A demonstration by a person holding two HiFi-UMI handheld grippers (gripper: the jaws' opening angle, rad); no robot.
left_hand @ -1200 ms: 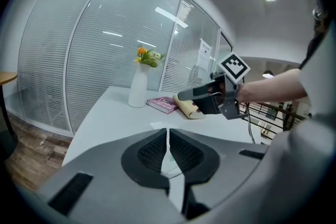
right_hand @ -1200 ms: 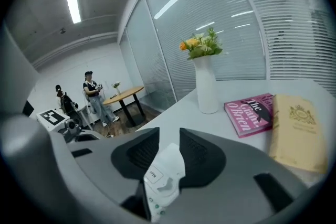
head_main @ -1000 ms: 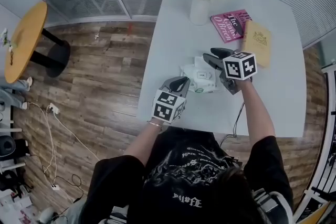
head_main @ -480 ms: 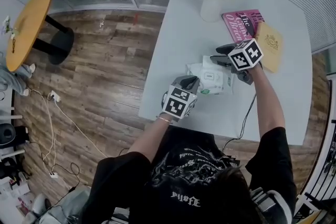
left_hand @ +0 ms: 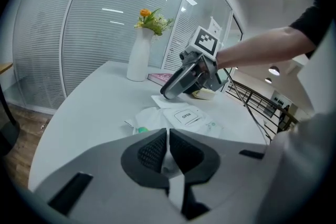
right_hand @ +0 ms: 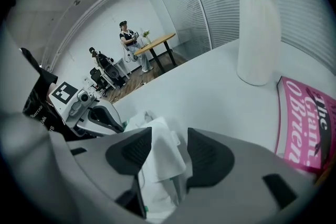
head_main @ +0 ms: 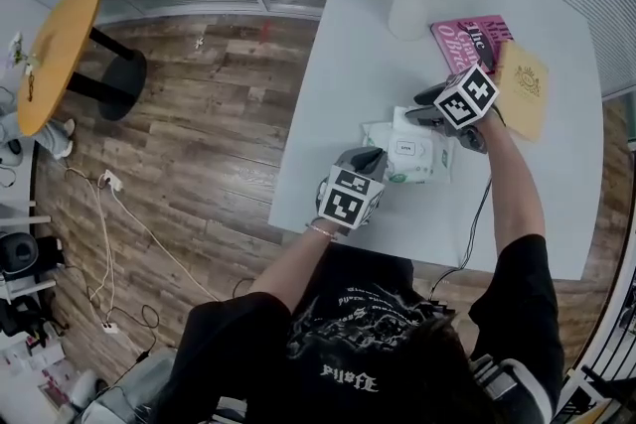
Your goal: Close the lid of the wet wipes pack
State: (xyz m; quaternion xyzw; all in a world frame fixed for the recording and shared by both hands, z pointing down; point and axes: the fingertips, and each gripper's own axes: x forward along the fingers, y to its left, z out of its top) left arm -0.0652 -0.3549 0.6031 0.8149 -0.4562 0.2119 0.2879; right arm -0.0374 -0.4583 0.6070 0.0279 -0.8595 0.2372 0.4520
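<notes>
White table (head_main: pixel 348 84), middle: wet wipes pack (head_main: pixel 412 159) lying flat, flap marked OPEN (left_hand: pixel 186 115) facing up. Left gripper (left_hand: pixel 168 136): jaws drawn together on the pack's near edge. Right gripper (head_main: pixel 422 117): jaws have just been opening and are now wide apart, with a white sheet (right_hand: pixel 163 157) standing loose between the pads. Vase (head_main: pixel 409 10) and pink book (head_main: pixel 467 40) lie beyond.
</notes>
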